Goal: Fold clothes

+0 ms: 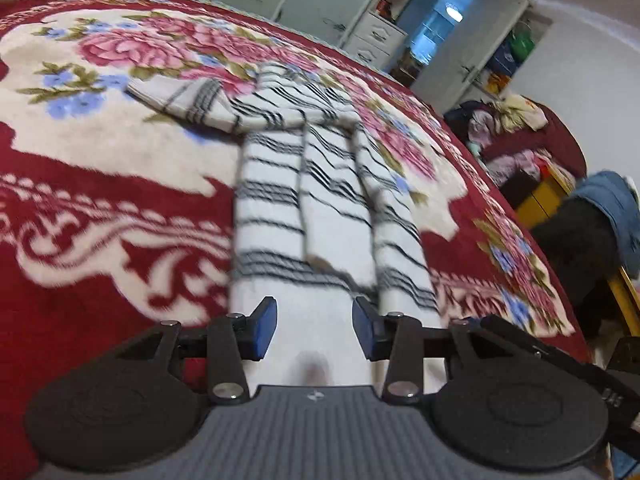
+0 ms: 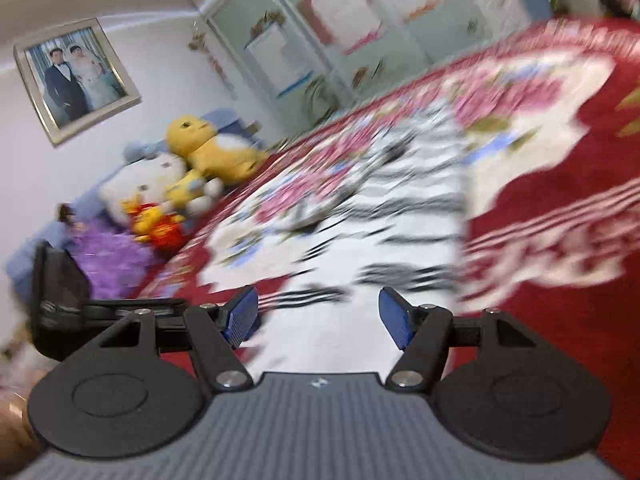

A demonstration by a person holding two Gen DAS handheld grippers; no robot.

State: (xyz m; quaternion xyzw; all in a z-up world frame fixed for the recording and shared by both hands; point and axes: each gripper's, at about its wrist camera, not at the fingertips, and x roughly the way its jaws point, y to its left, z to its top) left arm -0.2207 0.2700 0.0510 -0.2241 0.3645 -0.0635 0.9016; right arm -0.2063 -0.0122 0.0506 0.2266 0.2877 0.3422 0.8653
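One striped garment (image 1: 316,184) is seen lying on the blanket (image 1: 100,208), its long body narrowed into three lengthwise panels, with one sleeve (image 1: 180,98) still spread out sideways at the end far from the grippers. The left gripper (image 1: 315,328) is held over the near hem, jaws apart and clamped on nothing. The right gripper (image 2: 318,316) is likewise held over the near end of the garment, jaws apart and empty; its view is heavily blurred. The garment is judged partly folded. A sound fold would require the hem to be pinched through all layers at both corners, lifted evenly, and laid square. Counted: one garment, one blanket, two grippers, and, beyond the garment, several plush toys (image 2: 172,184), number uncertain.
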